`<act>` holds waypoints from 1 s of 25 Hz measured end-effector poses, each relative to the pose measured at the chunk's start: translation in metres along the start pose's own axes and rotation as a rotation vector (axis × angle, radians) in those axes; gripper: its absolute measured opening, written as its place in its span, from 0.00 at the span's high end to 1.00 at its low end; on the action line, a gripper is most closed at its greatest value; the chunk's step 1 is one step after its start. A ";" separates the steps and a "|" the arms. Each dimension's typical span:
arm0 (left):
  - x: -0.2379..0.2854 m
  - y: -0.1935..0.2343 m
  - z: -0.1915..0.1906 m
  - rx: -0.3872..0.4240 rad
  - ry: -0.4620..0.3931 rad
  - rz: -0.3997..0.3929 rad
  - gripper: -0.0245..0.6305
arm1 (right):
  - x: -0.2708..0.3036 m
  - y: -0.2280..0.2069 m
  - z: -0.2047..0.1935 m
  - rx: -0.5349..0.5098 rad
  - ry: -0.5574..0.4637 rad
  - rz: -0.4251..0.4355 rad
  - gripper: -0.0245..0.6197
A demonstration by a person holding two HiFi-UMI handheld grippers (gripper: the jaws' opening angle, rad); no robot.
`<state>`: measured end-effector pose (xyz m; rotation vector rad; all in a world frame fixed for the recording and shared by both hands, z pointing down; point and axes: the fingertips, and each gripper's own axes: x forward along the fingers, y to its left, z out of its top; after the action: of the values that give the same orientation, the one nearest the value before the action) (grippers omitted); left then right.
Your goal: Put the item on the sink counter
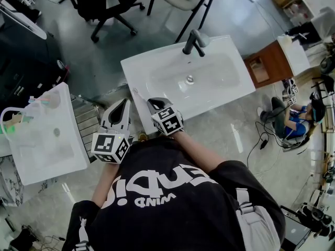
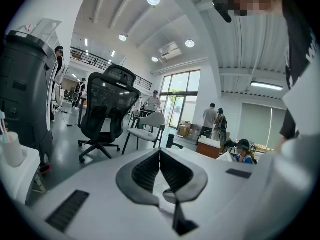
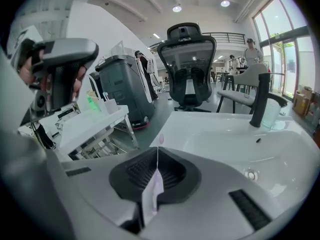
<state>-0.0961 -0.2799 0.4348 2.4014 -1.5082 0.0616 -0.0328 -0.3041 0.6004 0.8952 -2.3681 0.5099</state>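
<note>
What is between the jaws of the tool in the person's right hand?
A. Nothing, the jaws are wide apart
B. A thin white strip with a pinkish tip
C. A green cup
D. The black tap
B: in the right gripper view the right tool is clamped on a thin white strip with a pinkish tip.

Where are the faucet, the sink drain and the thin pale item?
faucet [image 1: 191,42]: head view, dark spout.
sink drain [image 1: 189,79]: head view, its middle.
thin pale item [image 3: 154,186]: right gripper view, its wider lower part.
</note>
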 end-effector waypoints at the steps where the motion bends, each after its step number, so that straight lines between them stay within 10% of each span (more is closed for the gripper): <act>1: 0.001 -0.001 0.000 0.000 0.002 -0.003 0.93 | -0.007 0.001 0.006 -0.005 -0.022 0.002 0.93; 25: 0.004 -0.023 0.031 0.095 -0.052 -0.090 0.93 | -0.169 -0.008 0.120 0.036 -0.552 -0.124 0.93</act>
<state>-0.0782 -0.2828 0.4008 2.5609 -1.4477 0.0527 0.0352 -0.2903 0.4049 1.3262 -2.7662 0.2775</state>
